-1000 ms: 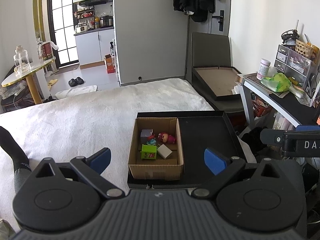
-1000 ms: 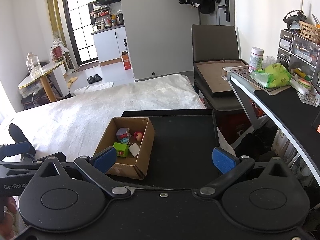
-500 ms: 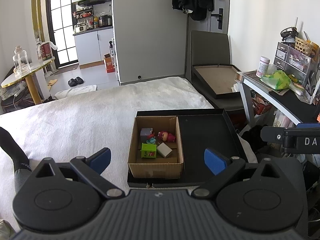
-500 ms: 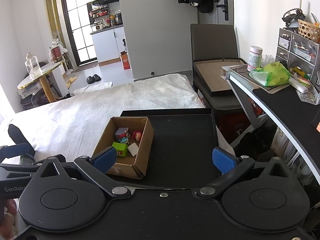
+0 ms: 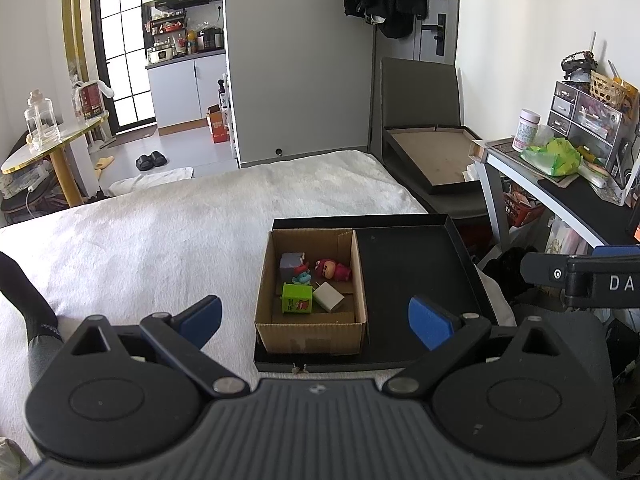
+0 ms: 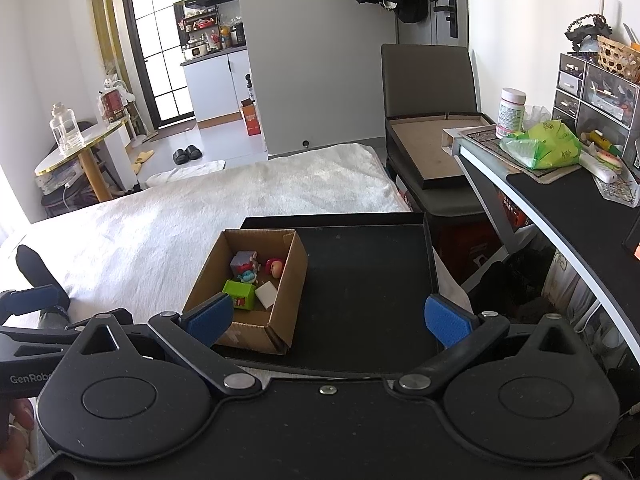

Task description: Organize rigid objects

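Right gripper (image 6: 329, 320) above black tray (image 6: 360, 300), jaws spread, empty.
Cardboard box (image 6: 290, 280) sits in tray's left half, holding green block (image 6: 240, 294), white block (image 6: 266, 293), small figures.

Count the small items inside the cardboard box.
5: grey cube back left, blue figure beside it, red figure back right, green block front, white block to its right. Others may be hidden.
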The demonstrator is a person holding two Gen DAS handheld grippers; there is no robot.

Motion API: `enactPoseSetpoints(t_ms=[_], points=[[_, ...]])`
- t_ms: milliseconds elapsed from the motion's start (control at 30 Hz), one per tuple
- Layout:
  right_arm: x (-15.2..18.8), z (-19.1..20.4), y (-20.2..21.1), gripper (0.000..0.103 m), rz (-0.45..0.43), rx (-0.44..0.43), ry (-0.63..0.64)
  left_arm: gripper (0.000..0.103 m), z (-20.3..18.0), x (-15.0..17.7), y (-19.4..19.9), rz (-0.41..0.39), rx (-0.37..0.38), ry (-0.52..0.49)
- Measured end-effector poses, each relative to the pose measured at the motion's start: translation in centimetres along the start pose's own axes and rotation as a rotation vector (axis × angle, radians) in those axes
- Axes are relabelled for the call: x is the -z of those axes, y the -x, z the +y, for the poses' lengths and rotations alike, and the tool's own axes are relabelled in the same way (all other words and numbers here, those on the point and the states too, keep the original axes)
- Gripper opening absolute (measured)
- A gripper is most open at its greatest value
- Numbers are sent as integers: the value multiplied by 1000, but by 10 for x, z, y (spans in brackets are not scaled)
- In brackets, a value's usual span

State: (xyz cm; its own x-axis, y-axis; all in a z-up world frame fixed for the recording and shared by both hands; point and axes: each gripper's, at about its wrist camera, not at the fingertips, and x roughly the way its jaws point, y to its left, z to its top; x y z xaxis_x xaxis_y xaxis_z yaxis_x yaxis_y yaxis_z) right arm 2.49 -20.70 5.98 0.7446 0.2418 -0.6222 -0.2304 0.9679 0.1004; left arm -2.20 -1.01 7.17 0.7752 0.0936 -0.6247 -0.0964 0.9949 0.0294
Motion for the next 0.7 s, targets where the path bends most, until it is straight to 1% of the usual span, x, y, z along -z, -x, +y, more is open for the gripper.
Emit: enactPoseSetpoints(t_ms=[700], points=[[3, 0, -3, 103, 11, 2, 0, 99, -1, 1, 0, 2, 6, 4]])
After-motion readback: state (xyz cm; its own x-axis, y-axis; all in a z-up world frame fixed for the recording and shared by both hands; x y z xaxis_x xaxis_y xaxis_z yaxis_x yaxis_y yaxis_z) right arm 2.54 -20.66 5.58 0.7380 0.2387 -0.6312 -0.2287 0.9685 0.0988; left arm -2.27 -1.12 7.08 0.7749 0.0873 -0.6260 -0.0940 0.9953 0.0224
